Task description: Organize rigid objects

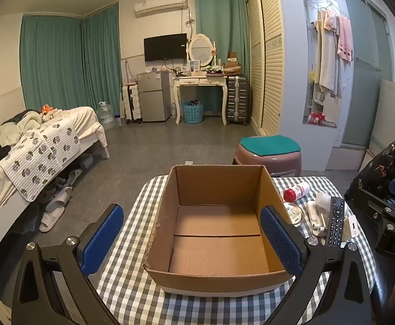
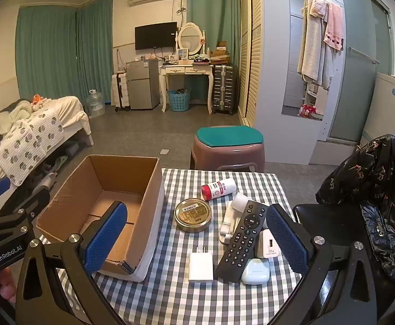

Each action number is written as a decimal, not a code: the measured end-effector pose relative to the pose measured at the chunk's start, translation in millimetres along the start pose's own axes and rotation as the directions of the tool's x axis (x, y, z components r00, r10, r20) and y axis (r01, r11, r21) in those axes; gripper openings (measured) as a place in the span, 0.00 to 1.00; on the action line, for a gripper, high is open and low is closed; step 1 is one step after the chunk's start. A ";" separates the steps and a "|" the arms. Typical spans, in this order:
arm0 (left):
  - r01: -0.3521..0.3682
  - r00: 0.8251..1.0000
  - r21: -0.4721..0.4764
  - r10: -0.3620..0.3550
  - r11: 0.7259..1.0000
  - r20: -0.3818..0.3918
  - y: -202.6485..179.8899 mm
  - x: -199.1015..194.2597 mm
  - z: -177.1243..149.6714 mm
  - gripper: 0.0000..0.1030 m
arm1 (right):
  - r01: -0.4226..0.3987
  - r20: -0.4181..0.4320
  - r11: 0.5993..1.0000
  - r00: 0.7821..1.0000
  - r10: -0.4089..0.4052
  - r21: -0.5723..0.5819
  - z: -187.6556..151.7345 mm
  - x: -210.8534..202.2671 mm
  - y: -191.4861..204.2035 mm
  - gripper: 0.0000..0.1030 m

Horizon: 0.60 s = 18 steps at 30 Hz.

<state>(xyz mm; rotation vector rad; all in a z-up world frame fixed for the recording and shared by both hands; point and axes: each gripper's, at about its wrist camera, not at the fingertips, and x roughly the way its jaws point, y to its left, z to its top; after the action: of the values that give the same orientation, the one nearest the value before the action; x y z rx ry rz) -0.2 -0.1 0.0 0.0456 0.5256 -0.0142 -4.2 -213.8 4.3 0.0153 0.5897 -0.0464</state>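
**One box, seven loose items, both grippers wide and holding nothing**

I take the cardboard box point(image 2: 100, 205) as my landmark; there is one of it, open-topped and bare inside, sitting on the checked tablecloth point(image 2: 170, 298) of the small table. My left gripper point(image 1: 194, 241) hangs over the box's near edge with its two blue pads spread wide to either side of the box and nothing between them; my right gripper point(image 2: 197, 241) hovers to the right of the box, its jaws equally wide apart, gripping nothing.

All the loose items lie right of the box, and I count seven: one red-capped white bottle point(image 2: 219, 188) on its side, farthest from me; one round gold tin point(image 2: 193, 214) just beside the box's right wall; one black remote control point(image 2: 242, 239) lying aslant, partly over one white plastic gadget point(image 2: 230, 222) whose exact kind I cannot tell; two white chargers, one plug adapter point(image 2: 201, 267) nearest me and one USB charger point(image 2: 269, 245) tucked against the remote's right edge; one pale earbud case point(image 2: 255, 270) touching the remote's near end.

Beyond the box stands one purple stool point(image 2: 228, 149) with a green cushion; well right of the box, one black patterned bag point(image 2: 381, 189) drapes over a dark chair.
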 end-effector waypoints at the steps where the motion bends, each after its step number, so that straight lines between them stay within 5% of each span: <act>1: 0.001 1.000 0.001 -0.001 1.000 -0.001 -0.1 0.2 0.0 1.00 | -0.003 -0.003 1.000 1.000 0.003 0.003 0.1 0.2 0.0 1.00; 18: 0.002 1.000 0.002 -0.002 1.000 -0.007 2.1 5.8 -3.4 1.00 | 0.000 -0.015 1.000 1.000 0.000 -0.001 -0.8 2.6 1.5 1.00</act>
<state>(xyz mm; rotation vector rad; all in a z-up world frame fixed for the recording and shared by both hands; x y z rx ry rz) 3.2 2.1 -5.7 0.0473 0.5324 -0.0164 -2.4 -212.3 2.2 0.0150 0.6045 -0.0460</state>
